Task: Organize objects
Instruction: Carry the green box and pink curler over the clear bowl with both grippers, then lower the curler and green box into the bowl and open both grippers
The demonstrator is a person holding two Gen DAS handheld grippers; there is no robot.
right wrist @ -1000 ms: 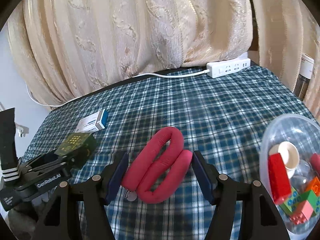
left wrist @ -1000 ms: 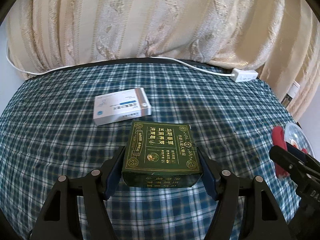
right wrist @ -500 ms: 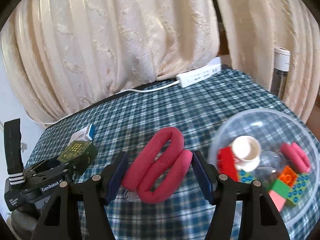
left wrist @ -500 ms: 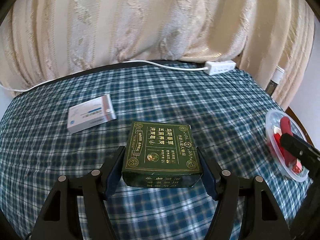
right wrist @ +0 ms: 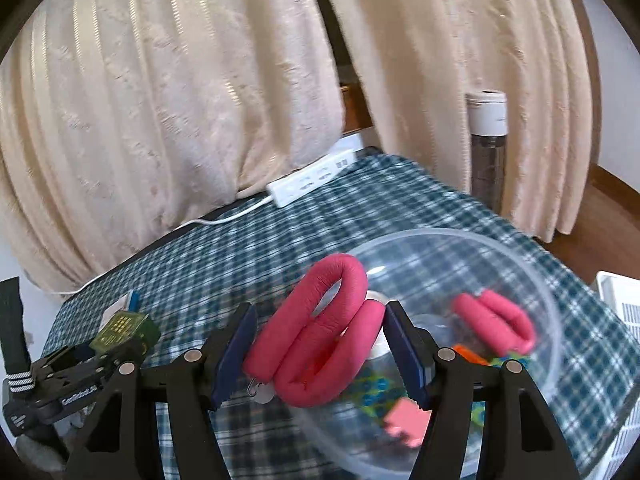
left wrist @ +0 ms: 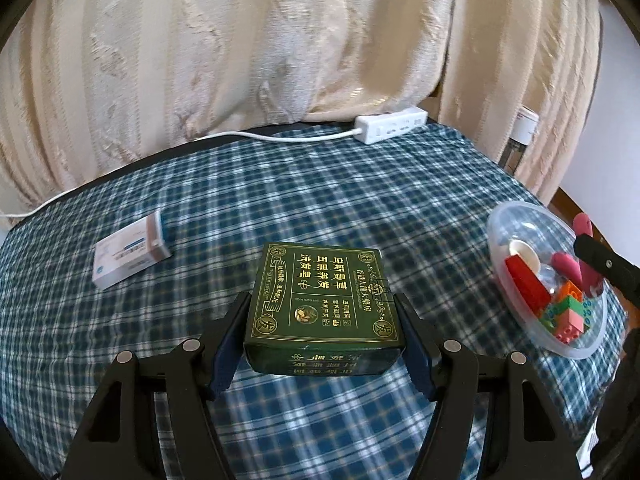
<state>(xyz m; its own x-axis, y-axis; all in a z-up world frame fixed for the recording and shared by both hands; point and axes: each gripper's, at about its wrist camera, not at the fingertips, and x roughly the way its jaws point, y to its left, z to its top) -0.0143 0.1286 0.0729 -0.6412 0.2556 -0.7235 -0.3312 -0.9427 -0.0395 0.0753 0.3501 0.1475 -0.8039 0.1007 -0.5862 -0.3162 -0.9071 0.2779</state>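
Our left gripper (left wrist: 323, 344) pinches the green box (left wrist: 323, 296) above the checked table (left wrist: 280, 208). Our right gripper (right wrist: 316, 354) squeezes the pink loop (right wrist: 316, 344) over the clear bowl (right wrist: 552, 312); releasing off-centre, we risk it catching the rim and tumbling out.

Both grippers: left gripper (left wrist: 323, 344) and right gripper (right wrist: 316, 354) share a matte black plastic frame with triangular cut-outs, dark blue finger pads (left wrist: 226, 354), and silver round screws (left wrist: 190, 345) at the joints (white lettering on the left's side, unreadable).
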